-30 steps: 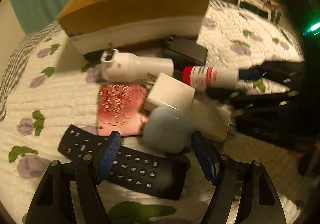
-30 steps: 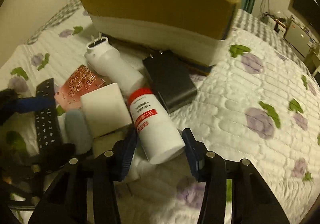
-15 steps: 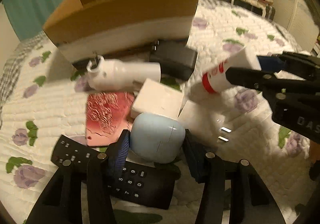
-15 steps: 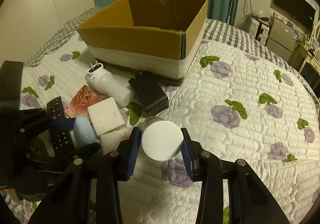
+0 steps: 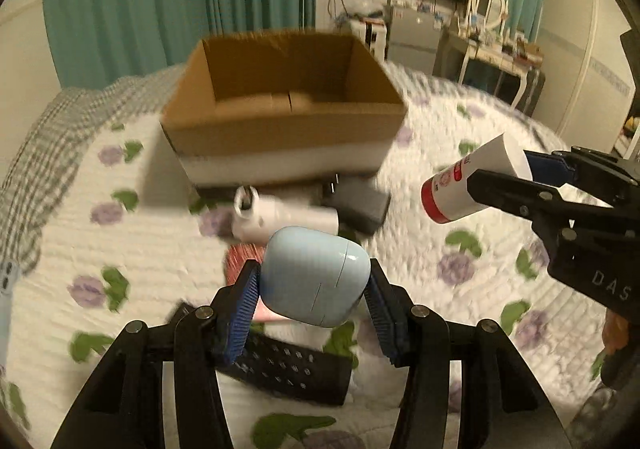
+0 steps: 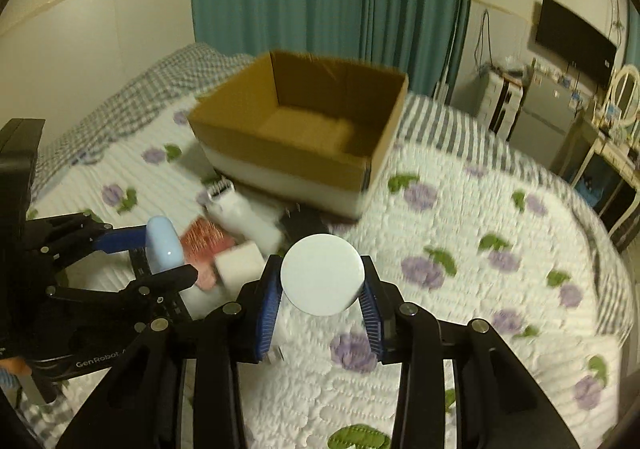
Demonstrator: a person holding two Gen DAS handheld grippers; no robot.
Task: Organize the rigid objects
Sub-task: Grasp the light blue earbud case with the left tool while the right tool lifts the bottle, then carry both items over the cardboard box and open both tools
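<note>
Both tongs are loaded; the left gripper (image 5: 314, 291) has its blue pads pinched on the pale blue case (image 5: 316, 277), and the right gripper (image 6: 320, 299) is clamped on the white bottle (image 6: 322, 279), seen end-on from its own camera and side-on from the left one, with a red band near its cap. A second ago the case lay in the pile on the remote, between parted jaws, and the bottle lay beside the chargers; now both hang clear of the quilt (image 6: 480, 249), so the grasps have taken and the carry to the cardboard box (image 5: 280, 105) looks to be the step in hand. The case is smooth, rounded and glossy with a lid seam; it may slip under a light pinch. Ahead, the box stands open and appears empty; below remain the white trimmer (image 5: 280, 215), black adapter (image 5: 356, 201), red card (image 6: 202, 245) and remote (image 5: 288, 367).
</note>
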